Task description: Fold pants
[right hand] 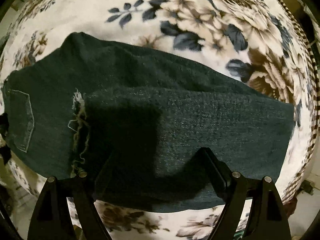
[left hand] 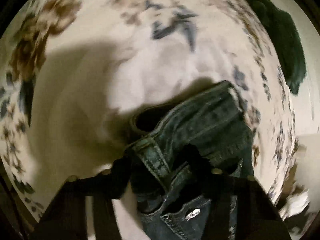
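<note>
The pants are dark jeans lying on a floral blanket (right hand: 200,20). In the left wrist view, which is blurred, the waistband end (left hand: 200,120) with its belt loop and metal button (left hand: 192,213) rises toward the camera. My left gripper (left hand: 156,166) is shut on that waistband, with denim filling the gap between its fingers. In the right wrist view the jeans (right hand: 180,110) lie flat with one leg folded over. A frayed hem (right hand: 79,120) and a back pocket (right hand: 22,120) show on the left. My right gripper (right hand: 160,158) points straight down over the cloth, open, with nothing pinched.
The blanket (left hand: 80,100) covers the whole surface around the jeans. A dark cloth (left hand: 280,40) lies at the upper right of the left wrist view. A striped border (right hand: 312,80) runs along the blanket's right edge.
</note>
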Tool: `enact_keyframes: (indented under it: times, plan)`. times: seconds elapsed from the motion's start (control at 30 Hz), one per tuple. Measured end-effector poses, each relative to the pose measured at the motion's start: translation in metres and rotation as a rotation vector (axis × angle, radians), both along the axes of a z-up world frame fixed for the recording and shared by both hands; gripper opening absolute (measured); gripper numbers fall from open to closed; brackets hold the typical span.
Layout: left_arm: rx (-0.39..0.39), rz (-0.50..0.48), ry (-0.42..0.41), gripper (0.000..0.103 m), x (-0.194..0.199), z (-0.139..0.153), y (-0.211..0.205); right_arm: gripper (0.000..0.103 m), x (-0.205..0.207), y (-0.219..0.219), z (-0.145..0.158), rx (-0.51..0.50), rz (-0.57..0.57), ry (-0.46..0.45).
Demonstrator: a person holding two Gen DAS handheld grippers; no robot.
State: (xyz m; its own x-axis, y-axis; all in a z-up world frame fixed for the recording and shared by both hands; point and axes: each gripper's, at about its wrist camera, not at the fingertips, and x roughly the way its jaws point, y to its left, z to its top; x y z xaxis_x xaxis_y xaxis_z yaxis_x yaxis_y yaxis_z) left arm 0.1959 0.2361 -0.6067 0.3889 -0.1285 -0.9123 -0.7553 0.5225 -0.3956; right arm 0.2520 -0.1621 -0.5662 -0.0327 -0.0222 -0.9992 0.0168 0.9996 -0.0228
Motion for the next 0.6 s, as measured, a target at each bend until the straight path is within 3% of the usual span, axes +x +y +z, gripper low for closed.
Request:
enact_keyframes:
  times: [0.1, 0.3, 0.47, 0.6]
  plan:
    - [0.098, -0.084, -0.025, 0.026, 0.004, 0.024, -0.015, 0.087, -0.001, 0.01, -0.004, -0.02, 0.012, -0.002]
    - [0.266, -0.263, -0.119, 0.022, 0.0, 0.094, -0.06, 0.087, -0.024, 0.002, -0.001, -0.014, -0.023, -0.028]
    - [0.356, -0.486, -0.23, 0.022, 0.005, 0.156, -0.142, 0.087, -0.044, -0.033, 0.019, 0.011, -0.108, -0.07]
    - [0.384, -0.726, -0.308, 0.022, 0.011, 0.178, -0.242, 0.087, -0.068, -0.078, 0.042, 0.019, -0.205, -0.111]
